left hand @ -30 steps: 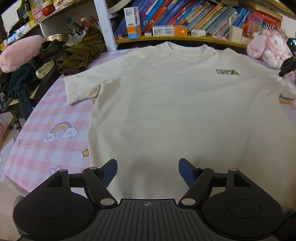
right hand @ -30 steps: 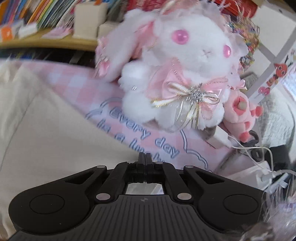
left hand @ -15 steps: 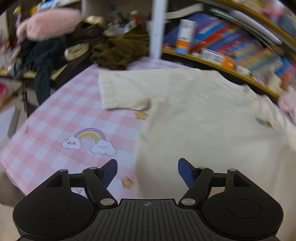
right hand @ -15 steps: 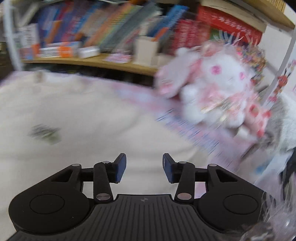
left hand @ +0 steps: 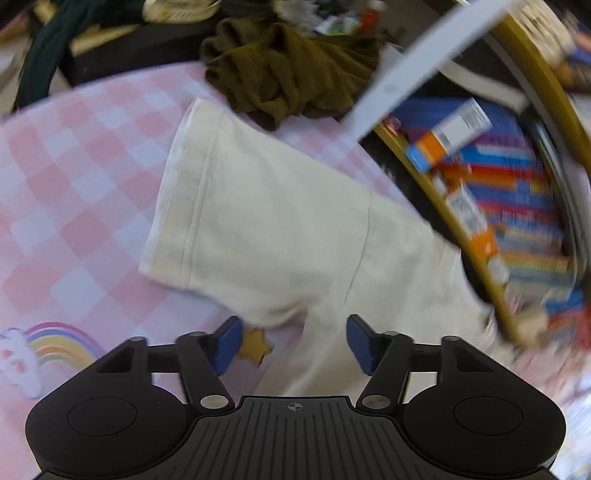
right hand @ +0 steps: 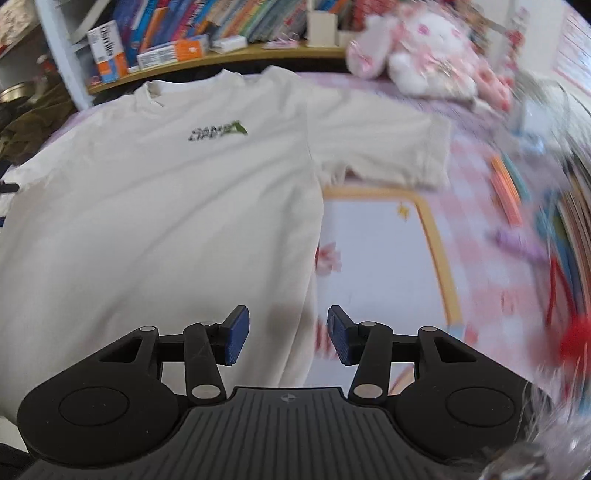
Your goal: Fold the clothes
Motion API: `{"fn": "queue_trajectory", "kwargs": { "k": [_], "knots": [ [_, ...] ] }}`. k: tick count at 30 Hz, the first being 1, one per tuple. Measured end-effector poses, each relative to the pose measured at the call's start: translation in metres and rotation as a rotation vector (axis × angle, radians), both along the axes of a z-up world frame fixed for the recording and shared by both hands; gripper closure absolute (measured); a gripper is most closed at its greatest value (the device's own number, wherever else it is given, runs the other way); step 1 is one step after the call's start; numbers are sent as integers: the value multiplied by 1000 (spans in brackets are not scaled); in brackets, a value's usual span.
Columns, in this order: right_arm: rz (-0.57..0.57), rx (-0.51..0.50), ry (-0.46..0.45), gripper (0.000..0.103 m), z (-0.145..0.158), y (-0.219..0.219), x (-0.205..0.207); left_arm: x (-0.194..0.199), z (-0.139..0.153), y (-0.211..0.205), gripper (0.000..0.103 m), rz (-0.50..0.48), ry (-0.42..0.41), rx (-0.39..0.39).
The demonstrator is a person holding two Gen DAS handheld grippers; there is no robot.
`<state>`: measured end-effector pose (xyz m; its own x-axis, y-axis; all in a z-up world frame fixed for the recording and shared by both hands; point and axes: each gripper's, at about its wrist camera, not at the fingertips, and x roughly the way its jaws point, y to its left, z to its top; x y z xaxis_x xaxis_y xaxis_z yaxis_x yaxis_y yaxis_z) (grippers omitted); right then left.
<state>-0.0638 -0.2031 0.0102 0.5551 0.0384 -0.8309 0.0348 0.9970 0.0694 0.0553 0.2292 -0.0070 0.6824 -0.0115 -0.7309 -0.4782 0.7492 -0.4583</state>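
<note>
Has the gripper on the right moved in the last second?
Yes. The right gripper pulled back from the plush bunny, which now looks far off, and opened over the T-shirt edge.

pink checked tablecloth [left hand: 74,177] | cream T-shirt [right hand: 155,206] flat | plush rabbit [right hand: 424,48]

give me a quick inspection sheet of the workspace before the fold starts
surface: pink checked cloth with rainbow and star prints
job's things: cream t-shirt spread flat, logo up, both sleeves out; left sleeve lies flat
clutter: olive garment bunched beside the left sleeve; plush rabbit near the right sleeve
grippers: left gripper open near the armpit; right gripper open over the shirt's side edge
cables: nothing seen
surroundings: bookshelf behind the collar
</note>
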Motion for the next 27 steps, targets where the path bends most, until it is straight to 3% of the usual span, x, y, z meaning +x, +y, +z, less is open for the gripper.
{"fn": "queue_trajectory", "kwargs": {
  "k": [1, 3, 6, 9, 10, 13, 16, 18, 20, 24, 26, 27],
  "knots": [
    [-12, 0, 3, 59, -2, 3, -5, 2, 1, 2, 81, 1, -4, 13],
    [-36, -14, 15, 62, -6, 11, -15, 6, 3, 5, 95, 3, -12, 40],
    [-76, -34, 37, 65, -13, 19, -26, 12, 6, 10, 98, 5, -24, 80],
    [-104, -44, 49, 65, -18, 24, -33, 9, 15, 10, 98, -34, -81, 241],
    [-110, -43, 48, 65, -19, 25, -35, 12, 11, 14, 97, -52, -54, 236],
    [-119, -54, 54, 64, -18, 27, -38, 18, -2, 32, 96, -101, 42, 138],
    [-126, -77, 51, 62, -14, 27, -45, -5, 3, 39, 85, -143, -47, 35],
    [-136, -72, 56, 62, -15, 25, -50, -14, 1, 36, 74, -188, -50, -24],
    [-146, -63, 60, 62, -16, 23, -56, -19, -3, 32, 74, -215, -43, -74],
    [-140, -25, 68, 63, -17, 25, -67, -18, -15, 30, 74, -176, -24, -147],
    [-115, -27, 77, 85, -15, 29, -69, -13, -20, 31, 74, -140, -16, -192],
    [-108, -34, 81, 89, -15, 30, -69, -10, -21, 31, 74, -118, -14, -215]
  ]
}}
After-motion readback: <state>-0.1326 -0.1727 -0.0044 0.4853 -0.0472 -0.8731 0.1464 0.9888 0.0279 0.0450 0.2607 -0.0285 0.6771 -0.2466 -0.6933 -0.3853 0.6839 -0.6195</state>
